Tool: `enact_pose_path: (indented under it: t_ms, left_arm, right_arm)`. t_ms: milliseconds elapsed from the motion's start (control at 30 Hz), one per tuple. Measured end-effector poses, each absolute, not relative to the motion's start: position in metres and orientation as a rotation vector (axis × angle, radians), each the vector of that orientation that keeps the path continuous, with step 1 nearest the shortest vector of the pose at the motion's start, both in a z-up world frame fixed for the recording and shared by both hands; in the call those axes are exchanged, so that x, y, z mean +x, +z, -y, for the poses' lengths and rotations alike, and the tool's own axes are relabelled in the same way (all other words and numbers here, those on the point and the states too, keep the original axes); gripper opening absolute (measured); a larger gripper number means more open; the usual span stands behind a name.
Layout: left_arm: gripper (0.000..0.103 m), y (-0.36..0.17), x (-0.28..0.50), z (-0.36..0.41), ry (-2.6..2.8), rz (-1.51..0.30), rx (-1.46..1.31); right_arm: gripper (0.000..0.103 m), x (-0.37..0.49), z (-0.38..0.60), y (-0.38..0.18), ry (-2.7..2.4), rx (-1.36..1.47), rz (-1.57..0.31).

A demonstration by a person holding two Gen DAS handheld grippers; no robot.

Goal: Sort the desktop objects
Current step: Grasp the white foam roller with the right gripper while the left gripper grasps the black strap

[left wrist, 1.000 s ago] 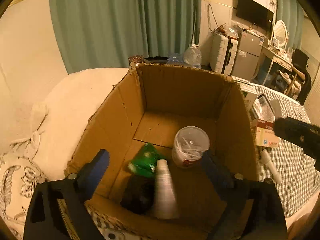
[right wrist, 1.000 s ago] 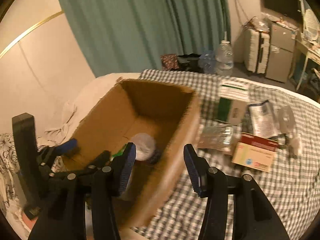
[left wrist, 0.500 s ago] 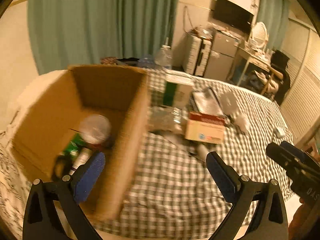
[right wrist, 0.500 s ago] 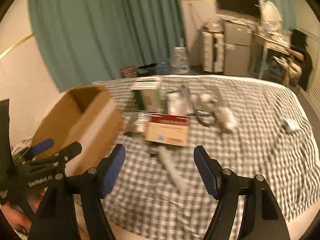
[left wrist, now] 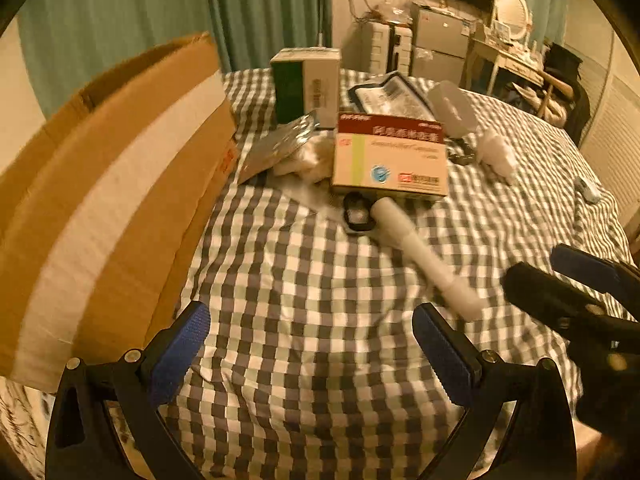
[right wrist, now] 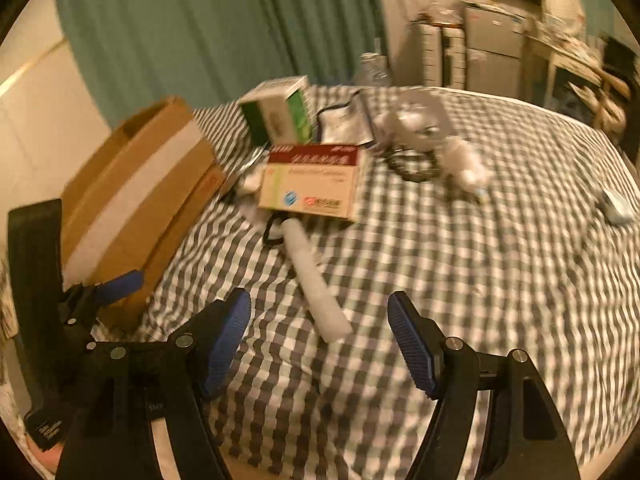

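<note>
Both claws hung empty over the checked bed cover [left wrist: 320, 320], pointing down at it. The left claw [left wrist: 312, 344] stood wide with nothing between its pads. The right claw [right wrist: 320, 340] was half wide and closing slightly, also with nothing between the pads; the near end of the white tube [right wrist: 316, 280] lay just ahead of it, at 12 o'clock in the right wrist view. In the left wrist view the tube ran from 12 to 2 o'clock, and the right claw showed at 3 o'clock. I judge that the tube was the next thing to take, because it was the nearest loose thing and the right claw was lined up with it.

At the far end of the tube lay a small black ring thing [left wrist: 358, 212], touching it, and one red-and-cream box [left wrist: 390, 156] partly over both. Behind it stood one green-and-white box [left wrist: 306, 80], with a foil pouch [left wrist: 280, 144] leaning in front. At 1 o'clock were white wrapped things, blurred, so I cannot count them.

One carton [left wrist: 112, 184] stood at 9 o'clock, at the bed edge, probably to receive the sorted things.
</note>
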State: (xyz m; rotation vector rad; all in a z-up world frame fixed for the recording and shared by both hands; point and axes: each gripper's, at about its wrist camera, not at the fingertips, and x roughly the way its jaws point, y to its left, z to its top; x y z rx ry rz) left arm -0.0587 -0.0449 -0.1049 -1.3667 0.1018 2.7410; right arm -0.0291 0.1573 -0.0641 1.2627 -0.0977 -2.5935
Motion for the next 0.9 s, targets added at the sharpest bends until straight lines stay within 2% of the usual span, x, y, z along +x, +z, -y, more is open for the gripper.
enact_pose_path:
  t_ms: [100, 233, 267, 300, 400, 433, 467, 500, 600, 900]
  left_arm:
    - [0.103, -0.115, -0.063, 0.054, 2.757, -0.064, -1.367]
    - [0.103, -0.124, -0.071, 0.060, 2.779, -0.090, -1.396]
    - [0.103, -0.126, -0.072, 0.060, 2.771, -0.093, -1.389]
    - [0.103, -0.128, -0.072, 0.059, 2.759, -0.099, -1.383]
    - [0.103, -0.133, -0.075, 0.057, 2.744, -0.113, -1.379]
    - [0.103, -0.133, -0.077, 0.057, 2.738, -0.103, -1.376]
    - [0.103, -0.134, -0.080, 0.057, 2.730, -0.081, -1.379]
    - [0.103, -0.135, -0.082, 0.058, 2.726, -0.063, -1.378]
    - [0.103, -0.135, -0.091, 0.055, 2.706, -0.041, -1.364]
    - [0.103, -0.130, -0.118, 0.020, 2.718, -0.191, -1.174]
  right_arm:
    - [0.057, -0.051, -0.146, -0.080, -2.530, 1.310, 0.097]
    - [0.054, -0.077, -0.133, -0.103, -2.485, 1.379, 0.074]
    - [0.050, -0.082, -0.130, -0.107, -2.472, 1.393, 0.073]
    - [0.041, -0.087, -0.129, -0.113, -2.457, 1.417, 0.075]
    - [0.020, -0.094, -0.131, -0.129, -2.446, 1.510, 0.075]
    - [0.019, -0.092, -0.134, -0.127, -2.449, 1.498, 0.081]
    - [0.012, -0.090, -0.138, -0.125, -2.449, 1.492, 0.100]
    - [0.009, -0.089, -0.142, -0.122, -2.456, 1.484, 0.119]
    - [0.009, -0.083, -0.161, -0.109, -2.515, 1.452, 0.154]
    - [0.009, -0.086, -0.202, -0.100, -2.591, 1.479, 0.270]
